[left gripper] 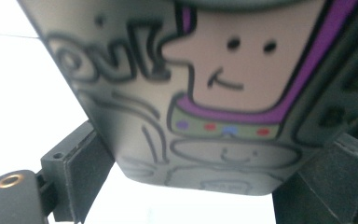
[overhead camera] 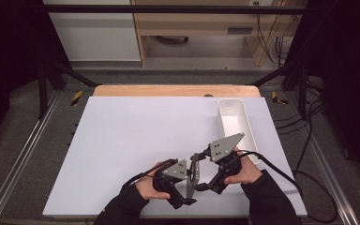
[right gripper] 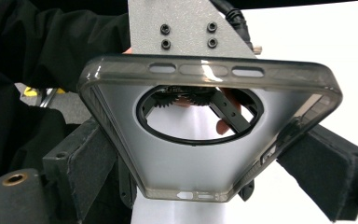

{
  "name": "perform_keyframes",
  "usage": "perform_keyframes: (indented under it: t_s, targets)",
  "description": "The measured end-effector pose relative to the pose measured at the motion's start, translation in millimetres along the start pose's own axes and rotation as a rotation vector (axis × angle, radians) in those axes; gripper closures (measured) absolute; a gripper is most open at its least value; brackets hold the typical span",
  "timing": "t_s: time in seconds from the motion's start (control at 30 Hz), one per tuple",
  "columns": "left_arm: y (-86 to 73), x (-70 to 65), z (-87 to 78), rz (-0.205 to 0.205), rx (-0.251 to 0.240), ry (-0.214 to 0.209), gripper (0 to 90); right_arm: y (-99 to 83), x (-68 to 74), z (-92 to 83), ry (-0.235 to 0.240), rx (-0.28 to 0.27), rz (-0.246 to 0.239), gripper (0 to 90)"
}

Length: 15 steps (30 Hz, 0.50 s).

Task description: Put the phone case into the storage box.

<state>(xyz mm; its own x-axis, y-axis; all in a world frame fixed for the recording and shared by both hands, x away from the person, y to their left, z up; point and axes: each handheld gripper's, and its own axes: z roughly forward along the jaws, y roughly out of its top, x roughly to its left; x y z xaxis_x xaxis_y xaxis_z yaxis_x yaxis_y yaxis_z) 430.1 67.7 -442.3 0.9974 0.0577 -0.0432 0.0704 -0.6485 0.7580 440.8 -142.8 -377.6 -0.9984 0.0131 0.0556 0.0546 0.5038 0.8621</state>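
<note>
A smoky translucent phone case (overhead camera: 193,172) stands on edge above the table's near side, held between both grippers. In the left gripper view its printed back (left gripper: 223,93) shows a cartoon face with purple outlines, and my left gripper (left gripper: 200,179) is shut on its two long edges. In the right gripper view the case's plain inner side (right gripper: 186,163) faces me, with a round camera hole, and my right gripper (right gripper: 200,163) is shut on the sides. From above, the left gripper (overhead camera: 187,182) meets the case from the left and the right gripper (overhead camera: 203,174) from the right.
A long white tray (overhead camera: 242,132) lies at the right of the white table sheet (overhead camera: 131,140), just beyond the right hand. A wooden edge (overhead camera: 168,90) runs along the far side. Cables trail off to the right. Metal rails flank the table.
</note>
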Motion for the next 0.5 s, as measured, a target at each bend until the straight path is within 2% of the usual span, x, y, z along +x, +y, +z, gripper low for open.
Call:
perform_keyframes:
  t_s: [0.3,0.5]
  targets:
    - [-9.9,0.5,-19.3,-0.031,-0.040,0.056,5.5,3.4,-2.1,-12.0,-0.059,-0.020,0.012,12.4]
    - [-21.1,1.4,-33.7,-0.072,-0.070,0.114,4.5,5.0,-4.0,-17.6,-0.111,-0.028,0.027,12.4]
